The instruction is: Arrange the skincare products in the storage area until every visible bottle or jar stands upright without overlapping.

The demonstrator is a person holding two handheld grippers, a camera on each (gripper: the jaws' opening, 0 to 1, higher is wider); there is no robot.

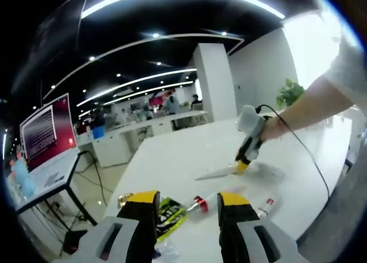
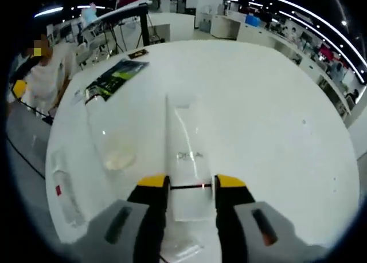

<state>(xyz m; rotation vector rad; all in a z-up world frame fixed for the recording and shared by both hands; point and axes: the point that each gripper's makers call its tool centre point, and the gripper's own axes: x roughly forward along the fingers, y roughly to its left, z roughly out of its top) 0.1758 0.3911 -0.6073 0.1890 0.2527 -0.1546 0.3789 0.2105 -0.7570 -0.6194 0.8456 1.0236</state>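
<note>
My right gripper is shut on the near end of a long white tube, which points away over the white table. In the left gripper view that same gripper, held by a hand, has the white tube sticking out low over the table. My left gripper is open and holds nothing. Beyond its jaws lie a clear bottle with a red cap, a green and black sachet and a small clear bottle with a red label. A clear bottle lies left of the tube.
A green and black sachet lies at the far left of the table, with a small gold item beyond it. A clear packet with a red mark lies near the left edge. A person stands left. A cable trails from the right gripper.
</note>
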